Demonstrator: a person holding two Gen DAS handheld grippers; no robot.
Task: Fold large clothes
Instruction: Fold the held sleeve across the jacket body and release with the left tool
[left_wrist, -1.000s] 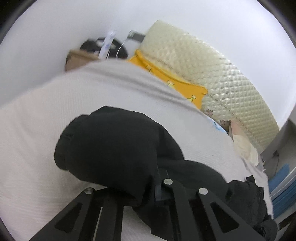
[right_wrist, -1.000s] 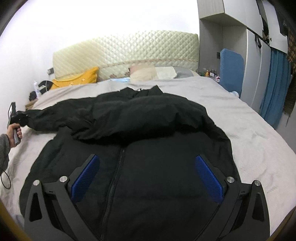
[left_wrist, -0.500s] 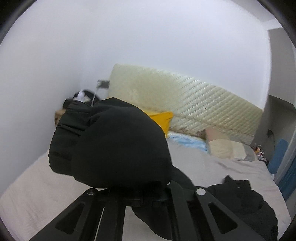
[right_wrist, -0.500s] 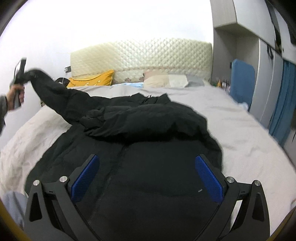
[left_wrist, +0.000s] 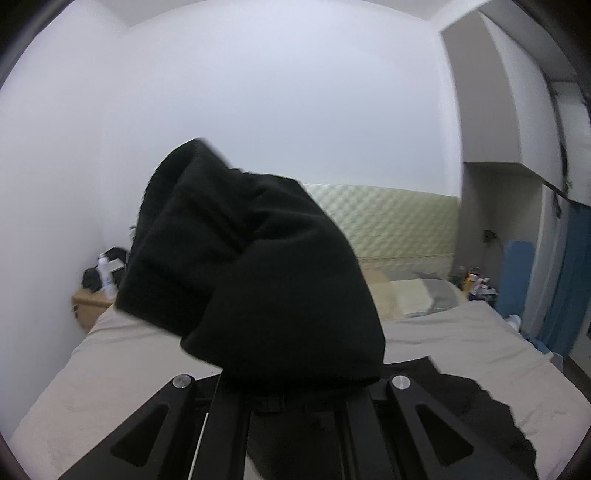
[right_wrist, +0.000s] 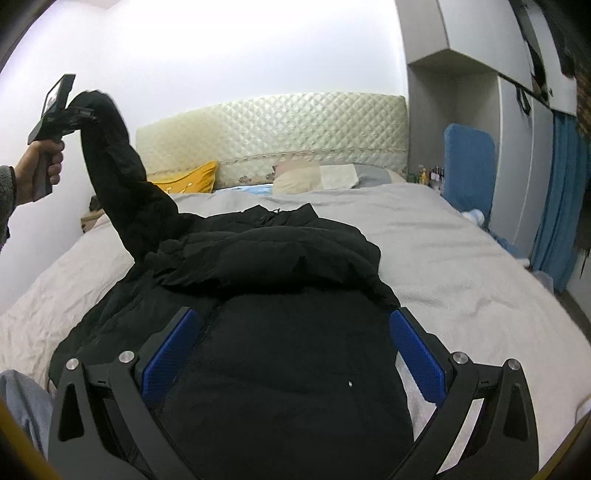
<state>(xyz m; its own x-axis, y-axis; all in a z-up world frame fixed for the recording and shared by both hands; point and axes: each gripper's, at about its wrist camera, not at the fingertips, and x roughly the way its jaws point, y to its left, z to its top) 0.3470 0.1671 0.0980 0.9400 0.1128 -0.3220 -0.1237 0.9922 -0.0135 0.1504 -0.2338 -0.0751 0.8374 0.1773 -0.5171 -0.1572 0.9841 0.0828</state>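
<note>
A large black padded jacket (right_wrist: 280, 332) lies front up on the grey bed (right_wrist: 461, 258), zip down its middle. Its far sleeve is folded across the chest. My left gripper (right_wrist: 79, 112) is shut on the cuff of the other sleeve (right_wrist: 122, 184) and holds it high above the bed's left side. In the left wrist view the sleeve cuff (left_wrist: 251, 273) bulges over the left gripper (left_wrist: 291, 384) and hides its fingertips. My right gripper (right_wrist: 291, 343) is open and empty, its blue pads (right_wrist: 173, 343) spread above the jacket's lower body.
A quilted headboard (right_wrist: 273, 125), a yellow pillow (right_wrist: 188, 181) and pale pillows (right_wrist: 325, 175) are at the bed's far end. A bedside table (left_wrist: 90, 302) with a bottle stands at far left. Wardrobe and blue curtain (right_wrist: 561, 206) are on the right.
My left gripper has lifted the sleeve from the bed surface to high in the air and swung toward the headboard. My right gripper has stayed open over the jacket, moving slightly closer.
</note>
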